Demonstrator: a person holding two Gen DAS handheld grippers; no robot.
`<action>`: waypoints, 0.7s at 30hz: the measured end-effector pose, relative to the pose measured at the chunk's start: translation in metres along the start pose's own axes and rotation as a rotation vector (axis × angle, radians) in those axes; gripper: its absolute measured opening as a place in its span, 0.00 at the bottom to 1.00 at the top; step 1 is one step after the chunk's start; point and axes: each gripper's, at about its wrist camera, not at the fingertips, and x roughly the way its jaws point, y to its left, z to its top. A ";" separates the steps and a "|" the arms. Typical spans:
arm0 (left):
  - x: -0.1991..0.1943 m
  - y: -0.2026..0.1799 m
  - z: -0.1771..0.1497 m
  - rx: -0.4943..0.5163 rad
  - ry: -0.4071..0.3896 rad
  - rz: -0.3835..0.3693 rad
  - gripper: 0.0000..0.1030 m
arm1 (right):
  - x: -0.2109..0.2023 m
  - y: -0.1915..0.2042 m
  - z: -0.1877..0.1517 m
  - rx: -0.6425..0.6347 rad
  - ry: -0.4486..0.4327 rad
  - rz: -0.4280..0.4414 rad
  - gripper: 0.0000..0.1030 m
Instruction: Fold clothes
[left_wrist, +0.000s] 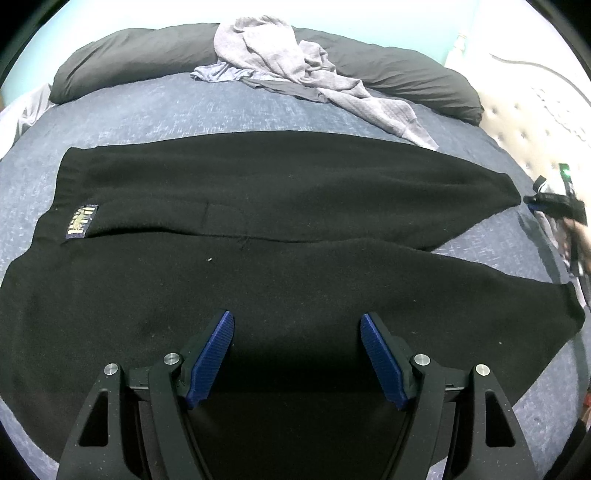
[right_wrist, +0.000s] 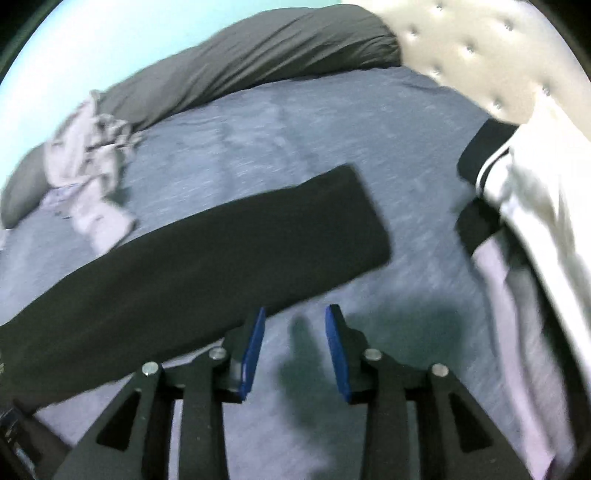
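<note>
Black trousers (left_wrist: 277, 192) lie spread flat across the blue-grey bed (left_wrist: 147, 110), waist to the left with a small yellow label (left_wrist: 82, 220), legs running right. My left gripper (left_wrist: 296, 315) hovers over the near leg, jaws wide open, nothing between the blue pads. In the right wrist view, one black leg end (right_wrist: 221, 251) lies across the sheet. My right gripper (right_wrist: 297, 309) is just beside its lower edge, over bare sheet. Its jaws stand partly apart and hold nothing. This view is blurred.
A crumpled pale grey garment (left_wrist: 295, 66) lies on a long dark grey pillow (left_wrist: 129, 59) at the far side. A tufted white headboard (right_wrist: 480, 48) stands at the right, with a white and black garment (right_wrist: 524, 192) heaped below it.
</note>
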 end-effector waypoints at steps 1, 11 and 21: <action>-0.001 -0.001 0.000 -0.001 0.002 -0.003 0.73 | -0.006 0.005 -0.008 -0.002 0.001 0.026 0.33; -0.021 -0.013 -0.009 0.032 -0.001 -0.021 0.73 | -0.075 -0.012 -0.077 0.054 0.011 0.082 0.34; -0.039 -0.029 -0.038 0.058 0.017 -0.024 0.73 | -0.130 -0.071 -0.150 0.100 0.023 0.016 0.37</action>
